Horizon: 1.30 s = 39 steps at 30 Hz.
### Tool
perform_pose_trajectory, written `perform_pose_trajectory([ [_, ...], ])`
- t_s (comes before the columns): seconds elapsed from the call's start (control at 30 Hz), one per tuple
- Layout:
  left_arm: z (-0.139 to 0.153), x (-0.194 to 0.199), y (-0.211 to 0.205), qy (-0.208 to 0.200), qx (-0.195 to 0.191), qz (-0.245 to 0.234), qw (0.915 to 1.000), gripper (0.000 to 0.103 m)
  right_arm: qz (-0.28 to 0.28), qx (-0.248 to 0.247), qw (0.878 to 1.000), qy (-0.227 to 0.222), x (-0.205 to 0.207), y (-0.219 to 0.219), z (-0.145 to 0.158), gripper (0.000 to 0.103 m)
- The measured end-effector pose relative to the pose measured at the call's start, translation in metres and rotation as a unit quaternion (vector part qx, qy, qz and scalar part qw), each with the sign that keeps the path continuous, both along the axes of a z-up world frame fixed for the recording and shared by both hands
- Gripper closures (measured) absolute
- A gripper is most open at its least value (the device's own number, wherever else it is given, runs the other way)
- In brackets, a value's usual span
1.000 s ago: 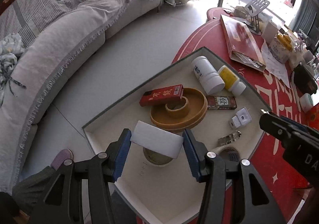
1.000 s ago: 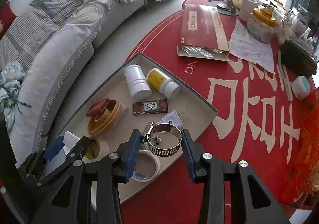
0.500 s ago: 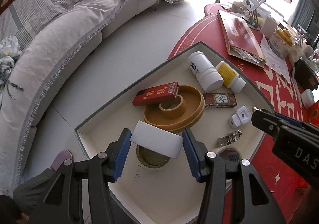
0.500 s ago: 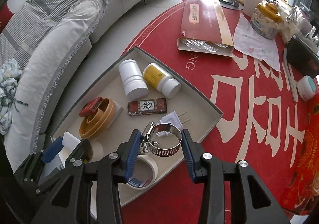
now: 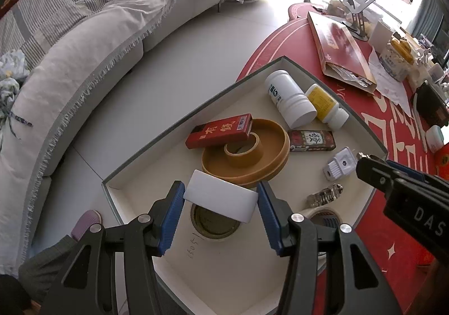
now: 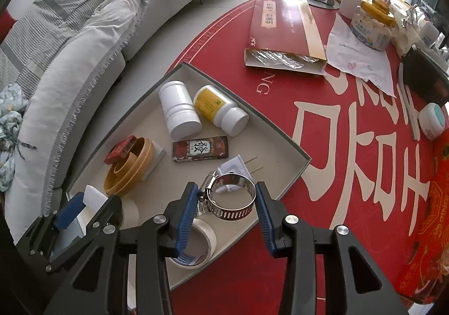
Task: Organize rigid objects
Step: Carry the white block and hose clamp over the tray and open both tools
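A white block [image 5: 220, 200] is clamped between the blue pads of the left hand-held gripper [image 5: 221, 215] and is held above the near part of a shallow cream tray [image 5: 331, 85], over a flat roll of tape [image 5: 214, 221] lying on the tray floor. A metal hose clamp [image 6: 231, 195] is gripped across its ring by the right hand-held gripper [image 6: 228, 209], its screw housing turned toward the left pad, and is held above the tray's near corner, over a roll of white tape [image 6: 202, 242].

The tray is set on a red worktop [image 6: 350, 146] printed with large cream characters. Within the tray, a white bottle [image 6: 179, 113] and a yellow-labelled bottle [image 6: 220, 110] are laid side by side, touching, toward the far corner. A dark patterned box [image 6: 200, 148] is placed just in front of them. A tan round dish [image 5: 247, 156] holds a smaller tan ring [image 5: 243, 146], and a red box [image 5: 219, 131] is propped across the dish's rim. A white plug adapter [image 5: 338, 163] lies near the tray's right edge. Beyond the tray, a long red carton [image 6: 283, 29] is seen lying open-ended on the worktop. A grey sofa [image 5: 70, 62] curves along the left.
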<state>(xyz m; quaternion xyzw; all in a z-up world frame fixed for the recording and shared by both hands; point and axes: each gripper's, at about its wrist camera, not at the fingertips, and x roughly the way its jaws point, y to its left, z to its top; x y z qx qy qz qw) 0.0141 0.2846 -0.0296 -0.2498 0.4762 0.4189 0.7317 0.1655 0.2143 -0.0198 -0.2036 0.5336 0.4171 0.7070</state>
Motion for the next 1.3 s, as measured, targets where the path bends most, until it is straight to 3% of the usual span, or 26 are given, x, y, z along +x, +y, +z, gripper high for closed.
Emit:
perform_pose_trajectory([
  [0.67,-0.006,0.005,0.004,-0.001,-0.014,-0.004,0.9999,0.046,0.004,-0.013,1.000,0.002,0.000,0.012,-0.012,0.060],
  [0.73,-0.006,0.005,0.004,-0.002,-0.014,-0.006,0.9999,0.035,0.010,-0.017,1.000,0.011,0.000,0.016,-0.016,0.060],
  [0.77,-0.006,0.004,0.003,-0.001,-0.012,-0.006,0.9999,0.021,0.014,-0.020,1.000,0.017,-0.001,0.017,-0.018,0.059],
  [0.8,-0.005,0.003,0.003,-0.003,-0.009,-0.007,0.9999,0.017,0.017,-0.023,0.999,0.023,-0.001,0.018,-0.020,0.052],
  [0.83,-0.004,0.002,0.001,-0.003,-0.006,-0.007,0.9999,0.017,0.018,-0.026,0.999,0.029,0.000,0.019,-0.022,0.028],
  [0.9,-0.001,0.000,0.000,-0.010,-0.004,-0.010,0.9999,0.015,0.008,-0.016,1.000,0.019,0.000,0.015,-0.017,0.012],
  [1.07,0.015,-0.012,-0.006,-0.023,0.007,-0.016,0.9996,0.014,0.011,-0.006,1.000,0.020,-0.001,0.002,-0.003,0.012],
  [1.13,0.027,-0.019,-0.011,-0.010,0.032,-0.016,0.9993,0.014,0.005,0.007,1.000,0.022,-0.001,-0.008,0.007,0.000],
  [1.17,0.032,-0.023,-0.013,-0.008,0.036,-0.017,0.9992,0.014,0.003,0.013,1.000,0.023,-0.002,-0.013,0.010,0.000],
  [1.3,0.040,-0.033,-0.023,-0.008,-0.015,-0.046,0.9988,0.014,-0.011,0.043,0.998,0.047,-0.003,-0.037,0.026,0.000],
])
